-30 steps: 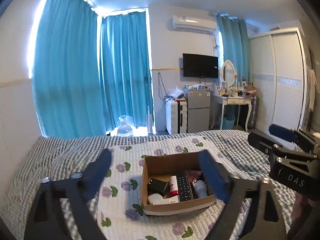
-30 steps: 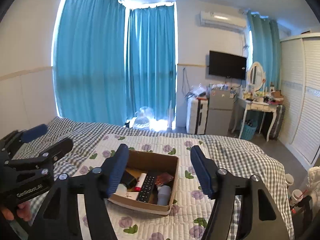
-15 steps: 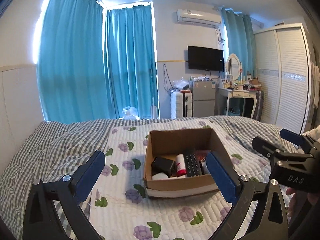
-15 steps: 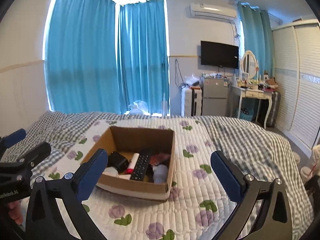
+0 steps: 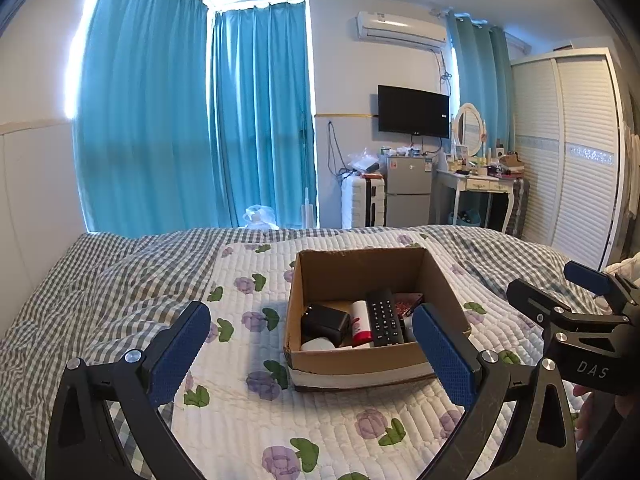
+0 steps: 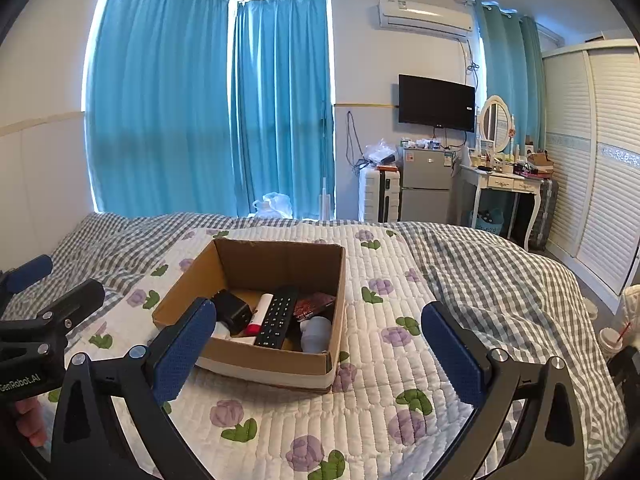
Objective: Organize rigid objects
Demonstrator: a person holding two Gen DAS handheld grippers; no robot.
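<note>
- Where the bed is covered by a white floral quilt (image 5: 240, 408), one open cardboard box (image 5: 360, 364) sits on it, ahead of both grippers.
- Box contents: black remote control (image 5: 385, 318) lying lengthwise near the middle; white tube with red end (image 5: 360, 320) just left of it; black adapter-like block (image 5: 324, 320) further left; white rounded item (image 6: 316, 332) on the right side; red-patterned flat item (image 6: 314, 302) toward the back right. Items touch or overlap one another.
- Left gripper (image 5: 312, 354): jaws spread wide, holding nothing, low over the quilt; its right pad overlaps the box's near right corner in view.
- Right gripper (image 6: 316, 354): jaws spread wide, holding nothing; its left pad overlaps the box's near left corner in view.
- Surroundings: grey checked blanket (image 6: 500, 280), blue curtains (image 5: 192, 120), wall television (image 5: 414, 111).
</note>
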